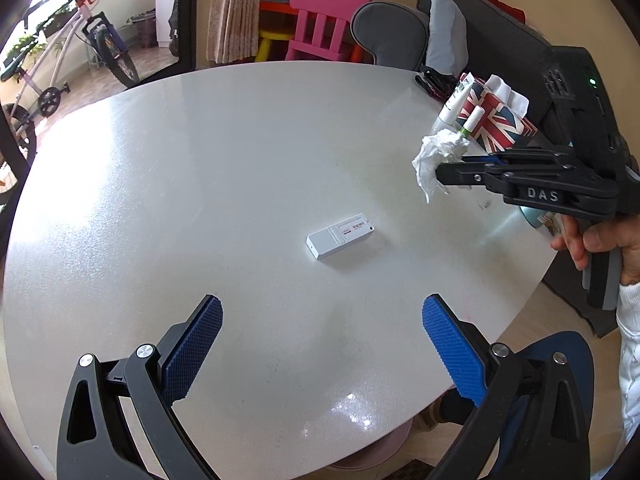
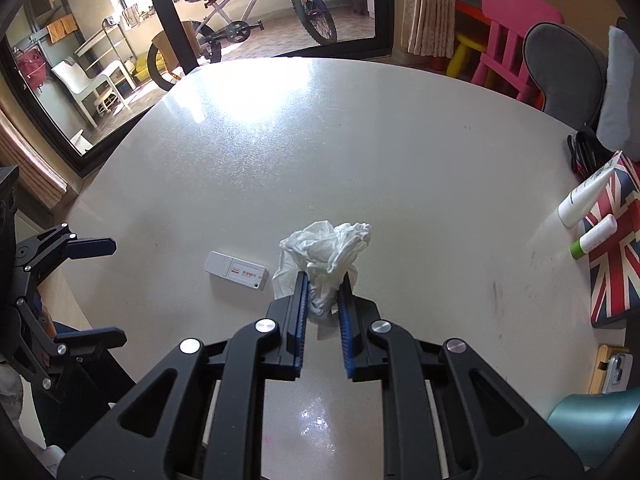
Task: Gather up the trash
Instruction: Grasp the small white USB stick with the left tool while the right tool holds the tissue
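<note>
A crumpled white tissue (image 2: 328, 256) was clamped by the right gripper (image 2: 323, 300) above the round white table's (image 2: 400, 152) right edge; the left gripper's (image 1: 322, 320) jaws were spread, empty.

Crumpled paper tissue (image 2: 328, 248), glossy speckled table (image 2: 360, 140), smooth white plastic stick (image 2: 236, 270).
</note>
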The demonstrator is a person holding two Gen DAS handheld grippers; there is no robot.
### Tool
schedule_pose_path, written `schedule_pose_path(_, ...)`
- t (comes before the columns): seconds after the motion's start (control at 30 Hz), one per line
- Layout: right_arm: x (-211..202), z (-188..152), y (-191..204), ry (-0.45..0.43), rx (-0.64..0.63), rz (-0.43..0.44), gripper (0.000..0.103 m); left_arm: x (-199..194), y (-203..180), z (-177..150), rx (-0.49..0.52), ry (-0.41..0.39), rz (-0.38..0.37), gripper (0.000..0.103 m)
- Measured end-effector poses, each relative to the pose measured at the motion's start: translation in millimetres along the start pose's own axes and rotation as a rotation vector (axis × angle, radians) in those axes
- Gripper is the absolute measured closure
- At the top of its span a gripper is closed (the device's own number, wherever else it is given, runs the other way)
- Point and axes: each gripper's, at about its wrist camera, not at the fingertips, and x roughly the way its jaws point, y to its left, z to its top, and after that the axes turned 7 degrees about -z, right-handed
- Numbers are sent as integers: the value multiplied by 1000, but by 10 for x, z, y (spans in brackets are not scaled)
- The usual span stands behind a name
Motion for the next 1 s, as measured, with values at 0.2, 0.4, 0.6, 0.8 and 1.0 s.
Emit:
schedule_pose_path(0.2, -104, -132, -136, -14, 28, -5, 89, 229, -47, 143, -34, 21, 56, 7)
schedule_pose_path(0.4, -167, -224, -246, -30, 50, -4, 89, 472, -81, 244, -120, 35, 114, 7)
schedule_pose_path(0.6, -171, -266, -319, -37, 59, 7, 89, 657, -120, 292, -226, 12, 172, 7)
schedule_pose_path(0.8, -187, -269, -360, -44, 63, 14, 89, 794, -174, 275, -263, 7, 263, 18)
schedule_pose_path(1.0, -182, -273, -373, -45, 64, 19, 89, 789, -169, 271, -251, -2, 319, 37)
